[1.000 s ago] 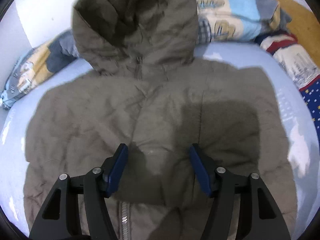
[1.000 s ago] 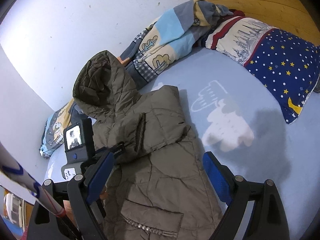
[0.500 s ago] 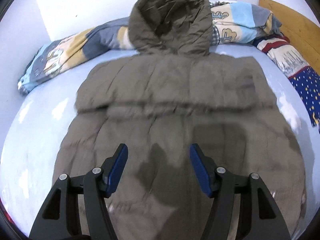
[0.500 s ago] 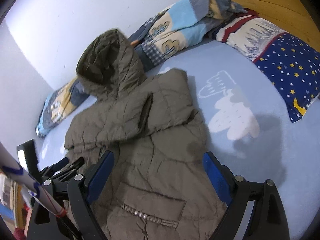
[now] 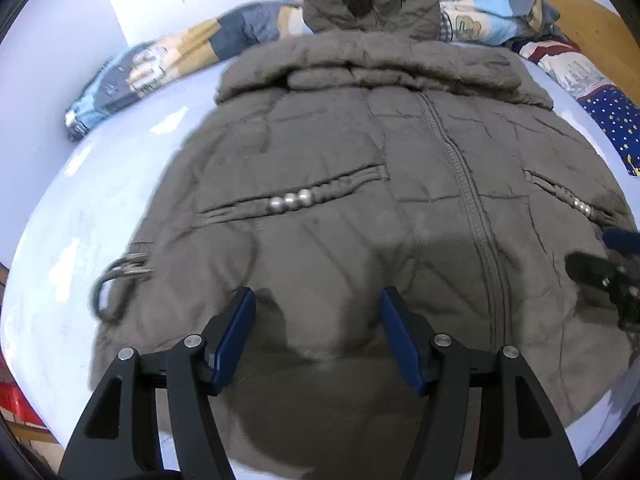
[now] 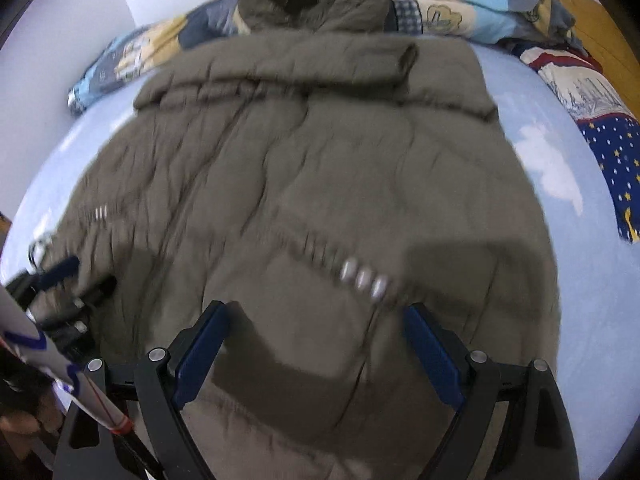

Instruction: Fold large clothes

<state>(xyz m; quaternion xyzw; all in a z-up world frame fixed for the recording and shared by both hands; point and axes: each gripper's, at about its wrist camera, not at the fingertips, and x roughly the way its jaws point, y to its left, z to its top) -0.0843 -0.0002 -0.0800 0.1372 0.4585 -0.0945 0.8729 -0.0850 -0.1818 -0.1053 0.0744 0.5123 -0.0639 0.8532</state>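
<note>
Two claws held open over one padded jacket.
The jacket (image 5: 360, 184) is spread front-up on the bed (image 5: 100, 200), hood towards the wall; left claw (image 5: 318, 340) and right claw (image 6: 316, 354) grip nothing.

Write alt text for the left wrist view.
An olive hooded jacket lies zipped and face up on a pale blue bed, sleeves folded across its chest. The open left hand-held gripper hovers over its hem.
</note>
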